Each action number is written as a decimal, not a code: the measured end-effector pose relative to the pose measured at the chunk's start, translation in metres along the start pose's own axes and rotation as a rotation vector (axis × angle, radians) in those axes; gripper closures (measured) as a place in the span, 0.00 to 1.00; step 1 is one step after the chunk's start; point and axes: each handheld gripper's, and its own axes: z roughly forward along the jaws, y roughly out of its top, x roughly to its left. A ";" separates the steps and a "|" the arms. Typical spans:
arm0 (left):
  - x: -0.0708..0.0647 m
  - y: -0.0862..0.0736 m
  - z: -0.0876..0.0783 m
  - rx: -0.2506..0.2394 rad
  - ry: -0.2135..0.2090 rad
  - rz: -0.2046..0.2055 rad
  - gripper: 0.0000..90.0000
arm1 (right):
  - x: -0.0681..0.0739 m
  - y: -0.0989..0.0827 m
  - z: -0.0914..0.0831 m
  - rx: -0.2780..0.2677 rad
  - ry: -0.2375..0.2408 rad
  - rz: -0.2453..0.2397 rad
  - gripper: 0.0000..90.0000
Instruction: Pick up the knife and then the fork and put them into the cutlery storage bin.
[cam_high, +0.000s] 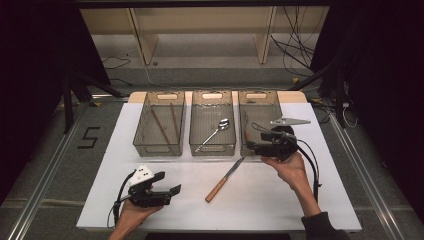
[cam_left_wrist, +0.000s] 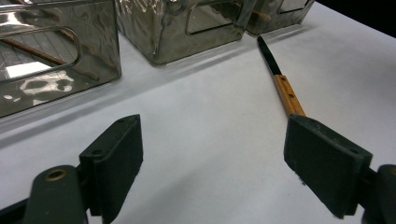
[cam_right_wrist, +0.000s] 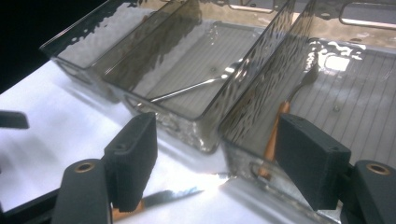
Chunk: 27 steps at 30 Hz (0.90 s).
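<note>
A knife (cam_high: 225, 179) with a wooden handle lies slantwise on the white table (cam_high: 280, 200), its blade tip near the front of the right bin (cam_high: 258, 105). My right gripper (cam_high: 251, 146) hovers at that bin's front wall, pointing left, jaws open and empty. In the right gripper view, my right gripper (cam_right_wrist: 215, 154) frames the bin wall, with a wooden-handled fork (cam_right_wrist: 280, 121) lying inside and the knife blade (cam_right_wrist: 173, 196) below. My left gripper (cam_high: 169, 183) rests at the front left, open and empty. In the left gripper view, the knife (cam_left_wrist: 282, 84) lies ahead of my left gripper (cam_left_wrist: 212, 149), to the right.
Three clear bins stand in a row at the back. The left bin (cam_high: 159, 107) holds chopsticks (cam_high: 162, 122). A spoon (cam_high: 214, 132) lies in the middle bin (cam_high: 212, 102). Bare white table stretches between the two hands.
</note>
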 end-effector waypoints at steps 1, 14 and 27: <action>-0.001 0.001 0.000 0.001 -0.001 -0.003 0.22 | 0.001 -0.003 -0.002 -0.004 0.002 0.000 0.34; -0.018 0.019 0.016 0.092 -0.027 0.028 0.21 | 0.018 -0.040 -0.021 -0.034 0.043 -0.061 0.33; -0.035 0.034 0.039 0.162 -0.056 0.073 0.21 | 0.027 -0.067 -0.030 -0.072 0.069 -0.071 0.33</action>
